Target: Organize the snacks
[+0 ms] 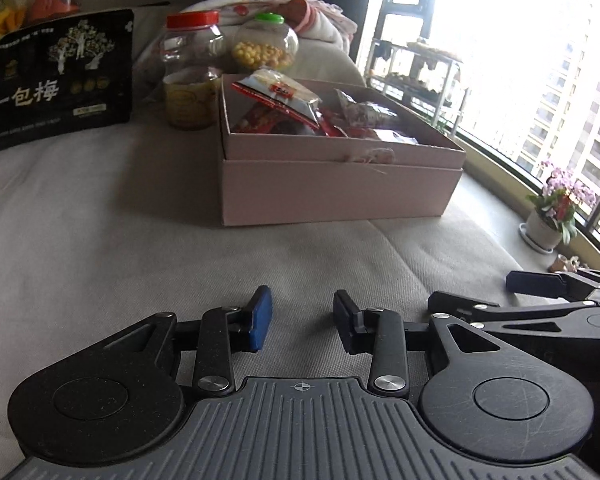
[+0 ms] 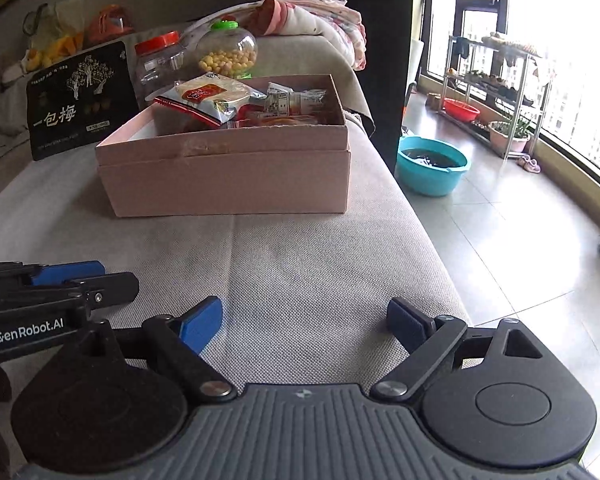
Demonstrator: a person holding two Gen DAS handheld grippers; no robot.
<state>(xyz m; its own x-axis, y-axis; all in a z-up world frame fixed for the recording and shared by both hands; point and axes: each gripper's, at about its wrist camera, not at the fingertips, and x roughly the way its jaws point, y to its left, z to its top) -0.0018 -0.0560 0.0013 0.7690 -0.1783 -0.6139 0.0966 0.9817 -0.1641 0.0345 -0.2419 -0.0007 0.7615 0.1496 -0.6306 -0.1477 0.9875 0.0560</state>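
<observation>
Pink box [image 1: 340, 184] sitting straight ahead on a grey cushioned couch seat [image 1: 100, 240], well beyond both grippers, lid off and already stuffed with snack packets. Red and white cracker bag [image 1: 278, 98] poking up highest at the box's left end, more red wrappers [image 1: 364, 116] piled behind it toward the right.

Behind the box on the left: a clear jar with a red lid [image 1: 192, 40], looks mostly empty up top with a yellow label lower down, though hard to tell through the glare. Right beside it a round jar with a green lid [image 1: 266, 46], holding little yellow balls. Further left, a black pouch with gold lettering [image 1: 60, 80] standing upright against the backrest, apart from the box.

Left gripper [image 1: 302, 322] low over the bare seat fabric, jaws only partly open, nothing between them. Right gripper [image 2: 304, 326] just beside it, over the same seat near its edge, jaws spread wide, also holding nothing. Both pointing toward the box, with open fabric between fingertips and the box's near wall. Right gripper's fingers [image 1: 540, 284] showing at the right edge of the left camera's view; left gripper showing at the left edge of the right camera's view.

Off the seat to the right: tiled floor, a teal basin [image 2: 432, 166], a metal rack [image 2: 496, 80] by the window.
</observation>
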